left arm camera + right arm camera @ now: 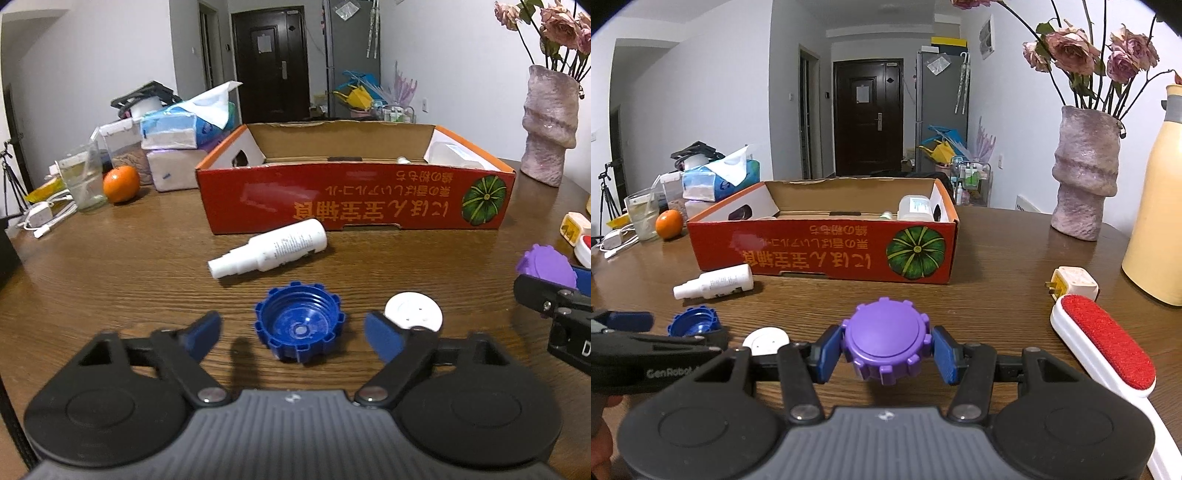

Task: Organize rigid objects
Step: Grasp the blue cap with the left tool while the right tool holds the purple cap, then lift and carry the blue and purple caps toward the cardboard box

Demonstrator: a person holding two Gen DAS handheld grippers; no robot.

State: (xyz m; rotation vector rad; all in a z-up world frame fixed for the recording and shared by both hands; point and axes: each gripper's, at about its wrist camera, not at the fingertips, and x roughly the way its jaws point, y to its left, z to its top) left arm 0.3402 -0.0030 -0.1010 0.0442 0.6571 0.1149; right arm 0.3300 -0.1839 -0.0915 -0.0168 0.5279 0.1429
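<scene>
Resting on the wooden table [110,266], open side up: blue cap [300,322], between the spread pads of the left gripper [300,336], untouched on both sides. White disc [413,312] just right of it. White spray bottle [269,248] lying on its side before the red cardboard box [354,199]. Right gripper [886,353] pinching a purple cap [886,345] on both sides. Red lint brush [1108,347] and white plug [1071,282] to the right; vase [1086,166] behind.
</scene>
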